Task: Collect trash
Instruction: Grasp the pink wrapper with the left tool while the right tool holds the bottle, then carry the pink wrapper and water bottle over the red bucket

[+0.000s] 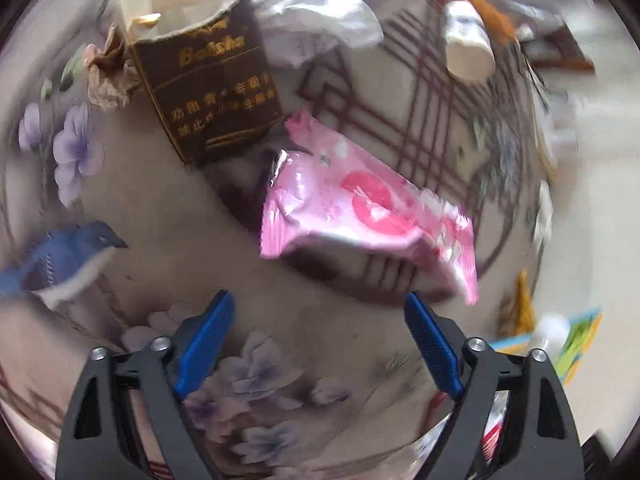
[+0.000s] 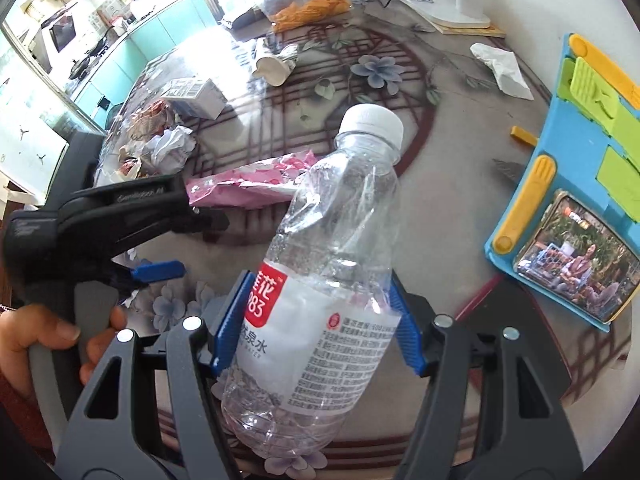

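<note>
Now: right hand-held gripper clamped on a clear plastic bottle, held above the floral surface. Left hand-held gripper spread wide, empty, just short of a pink wrapper lying beside a brown carton stuffed with scraps.

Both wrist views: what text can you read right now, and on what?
"Beisha", roughly, blurred: brown box; its Chinese lines below are too smeared to read.
"花", "983", "泉水", partly cut off: label of the clear bottle; its fine print is too small.
Pink wrapper: no readable text.
Carton barcode: too small.
</note>
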